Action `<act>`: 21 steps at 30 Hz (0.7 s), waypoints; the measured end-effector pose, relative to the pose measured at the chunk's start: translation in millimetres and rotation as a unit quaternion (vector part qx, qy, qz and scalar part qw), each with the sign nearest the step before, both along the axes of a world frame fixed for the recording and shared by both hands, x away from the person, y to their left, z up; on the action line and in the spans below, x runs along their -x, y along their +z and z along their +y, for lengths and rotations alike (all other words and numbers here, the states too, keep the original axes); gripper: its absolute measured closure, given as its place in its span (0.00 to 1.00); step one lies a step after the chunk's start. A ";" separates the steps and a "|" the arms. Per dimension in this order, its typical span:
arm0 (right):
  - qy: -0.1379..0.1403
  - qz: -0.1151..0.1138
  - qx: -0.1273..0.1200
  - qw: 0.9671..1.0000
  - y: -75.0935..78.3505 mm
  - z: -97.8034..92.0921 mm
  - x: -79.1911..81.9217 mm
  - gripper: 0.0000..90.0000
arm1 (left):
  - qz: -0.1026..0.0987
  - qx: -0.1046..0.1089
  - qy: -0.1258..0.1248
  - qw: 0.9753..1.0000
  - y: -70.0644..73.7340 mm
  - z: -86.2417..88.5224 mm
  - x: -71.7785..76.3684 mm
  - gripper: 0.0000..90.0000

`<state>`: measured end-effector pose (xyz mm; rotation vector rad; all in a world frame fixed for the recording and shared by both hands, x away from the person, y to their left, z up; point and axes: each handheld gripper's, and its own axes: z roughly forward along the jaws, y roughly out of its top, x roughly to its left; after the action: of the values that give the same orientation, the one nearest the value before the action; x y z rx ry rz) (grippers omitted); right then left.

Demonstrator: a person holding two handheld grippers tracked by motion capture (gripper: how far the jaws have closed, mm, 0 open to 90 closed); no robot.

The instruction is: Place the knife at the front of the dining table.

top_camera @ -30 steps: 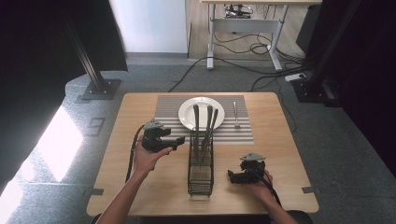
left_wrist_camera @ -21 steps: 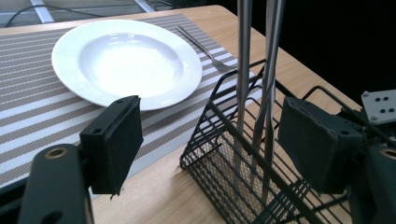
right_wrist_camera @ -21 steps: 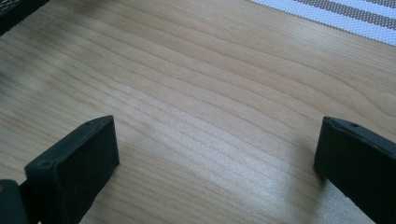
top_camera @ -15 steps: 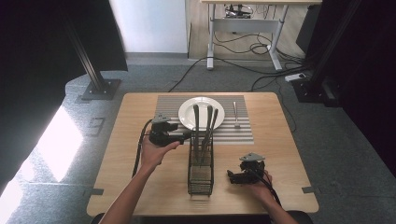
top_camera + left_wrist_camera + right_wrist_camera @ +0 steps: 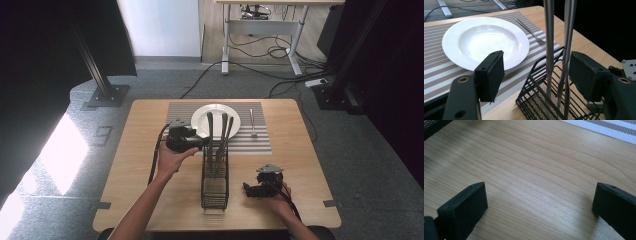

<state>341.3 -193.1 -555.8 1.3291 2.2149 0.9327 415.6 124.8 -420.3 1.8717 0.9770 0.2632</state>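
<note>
Two hand-held grippers, wide-jawed: left (image 5: 536, 75) flanking upright utensils (image 5: 549, 50) at wire basket (image 5: 536, 102) rim, right (image 5: 539, 202) over bare table (image 5: 536, 165).

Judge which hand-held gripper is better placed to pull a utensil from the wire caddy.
Left. The left hand-held gripper is open with the upright utensil handles between its jaws; the right hand-held gripper rests open on bare table.

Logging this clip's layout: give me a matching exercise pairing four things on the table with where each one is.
Things:
1. round white plate
2. silver fork
3. black wire basket
4. right gripper

Places:
A. lying flat on the striped placemat, right of the plate
B. on bare wood, holding upright utensils
C. middle of the placemat
D. low over bare wood, jaws open, right of the basket

Pairs: 1-C, 2-A, 3-B, 4-D
</note>
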 end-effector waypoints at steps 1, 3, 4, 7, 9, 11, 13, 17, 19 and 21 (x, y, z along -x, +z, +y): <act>0.000 0.000 0.000 1.000 0.0 0.0 0.0 0.00 | 0.000 -0.002 -0.001 1.000 0.8 -1.1 -0.5 0.32; 0.001 0.000 0.000 1.000 0.0 0.1 0.1 0.00 | -0.004 -0.010 -0.007 1.000 2.6 -3.9 -1.4 0.33; 0.001 0.000 0.000 1.000 0.0 0.1 0.1 0.00 | -0.004 -0.010 -0.007 1.000 2.6 -3.9 -1.4 0.33; 0.001 0.001 -0.001 1.000 0.0 0.4 0.3 0.00 | -0.007 -0.012 -0.008 1.000 5.5 -8.0 -3.2 0.34; 0.003 0.000 -0.001 1.000 -0.1 0.3 0.3 0.00 | -0.011 -0.014 -0.007 1.000 7.6 -11.9 -5.3 0.36; 0.004 0.000 -0.001 1.000 -0.2 0.4 0.3 0.00 | -0.016 -0.016 -0.005 1.000 8.7 -14.2 -6.7 0.39; 0.004 -0.001 0.000 1.000 -0.2 0.4 0.4 0.00 | -0.019 -0.017 -0.004 1.000 9.1 -16.5 -8.2 0.42; 0.004 -0.001 0.000 1.000 -0.2 0.4 0.5 0.00 | -0.028 -0.023 0.003 0.999 8.4 -19.6 -10.2 0.49; 0.004 -0.001 0.000 1.000 -0.2 0.4 0.5 0.00 | -0.026 -0.023 0.002 0.999 7.6 -20.9 -11.3 0.50; 0.004 -0.001 0.000 1.000 -0.2 0.4 0.5 0.00 | -0.025 -0.021 0.000 0.999 6.6 -22.7 -12.2 0.52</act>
<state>340.8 -192.7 -556.0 1.3194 2.2203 0.9369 427.8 102.0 -413.7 1.8939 0.9450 0.3313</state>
